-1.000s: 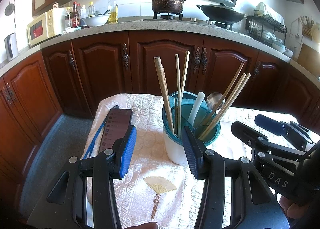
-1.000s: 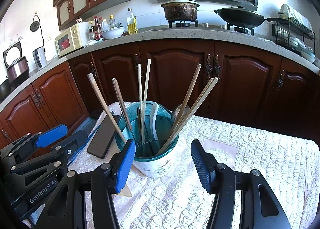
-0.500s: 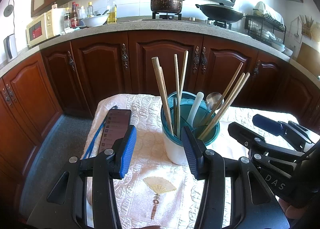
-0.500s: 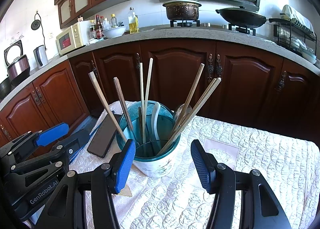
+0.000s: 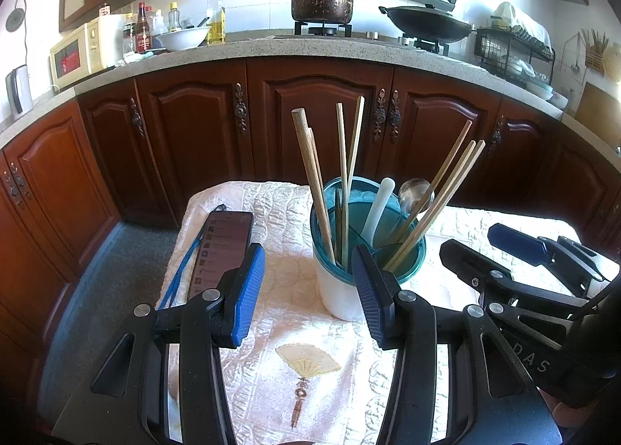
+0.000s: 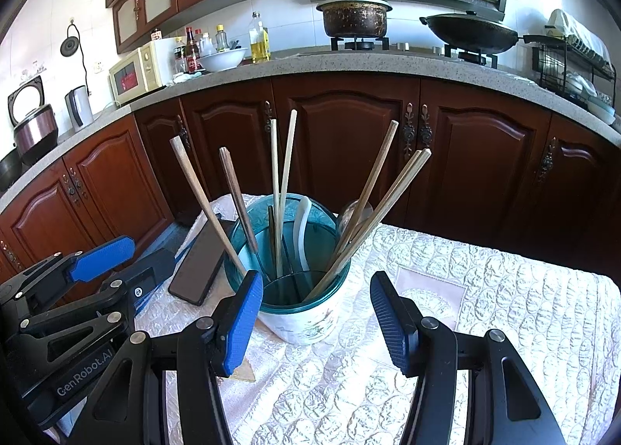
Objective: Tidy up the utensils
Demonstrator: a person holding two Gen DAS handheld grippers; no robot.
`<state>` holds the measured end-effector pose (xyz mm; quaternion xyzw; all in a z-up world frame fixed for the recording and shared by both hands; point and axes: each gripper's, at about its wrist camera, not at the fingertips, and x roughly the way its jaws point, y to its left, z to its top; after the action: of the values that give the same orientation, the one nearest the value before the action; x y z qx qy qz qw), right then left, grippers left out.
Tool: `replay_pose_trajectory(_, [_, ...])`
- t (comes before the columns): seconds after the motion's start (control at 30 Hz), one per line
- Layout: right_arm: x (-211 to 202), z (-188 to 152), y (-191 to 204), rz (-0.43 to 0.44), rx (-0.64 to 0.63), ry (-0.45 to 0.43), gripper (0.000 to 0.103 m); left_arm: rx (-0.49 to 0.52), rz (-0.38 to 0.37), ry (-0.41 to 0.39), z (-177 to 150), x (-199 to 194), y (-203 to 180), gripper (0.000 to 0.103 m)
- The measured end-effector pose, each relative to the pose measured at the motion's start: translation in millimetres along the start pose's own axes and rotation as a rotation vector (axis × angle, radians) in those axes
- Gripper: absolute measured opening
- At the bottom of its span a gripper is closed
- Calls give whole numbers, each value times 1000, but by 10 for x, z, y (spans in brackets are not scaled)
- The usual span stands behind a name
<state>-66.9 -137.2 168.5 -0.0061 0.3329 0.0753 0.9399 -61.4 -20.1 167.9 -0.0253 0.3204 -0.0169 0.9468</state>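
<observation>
With chopsticks point(image 6: 236, 196) and spoons standing in the teal holder point(image 6: 289, 289) mid-desk, both the left gripper point(image 5: 306, 289) and right gripper point(image 6: 316, 320) hover open and empty, so the sorting looks finished, leaving only a withdrawal.

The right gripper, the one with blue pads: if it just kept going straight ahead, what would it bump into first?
Most likely the utensil holder. It stands straight ahead of the right gripper, in line with its open, empty jaws. Depth is hard to judge here.

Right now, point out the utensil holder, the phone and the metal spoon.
utensil holder point(image 6: 310, 322): right wrist view, white lower wall.
phone point(image 5: 225, 243): left wrist view, middle of lit screen.
metal spoon point(image 5: 415, 192): left wrist view, bowl of the spoon above the rim.
</observation>
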Motion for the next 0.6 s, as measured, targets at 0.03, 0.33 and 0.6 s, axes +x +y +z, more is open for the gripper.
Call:
replay_pose_trajectory(0.03, [3, 2, -4, 1, 0, 1, 55, 1, 0, 1, 1, 4, -4, 46])
replay_pose_trajectory(0.33, [10, 4, -13, 0, 0, 6, 55, 0, -3, 4, -1, 25, -13, 46])
replay_pose_trajectory(0.6, [13, -3, -31, -2, 2, 8, 55, -8, -10, 8, -17, 61, 2, 46])
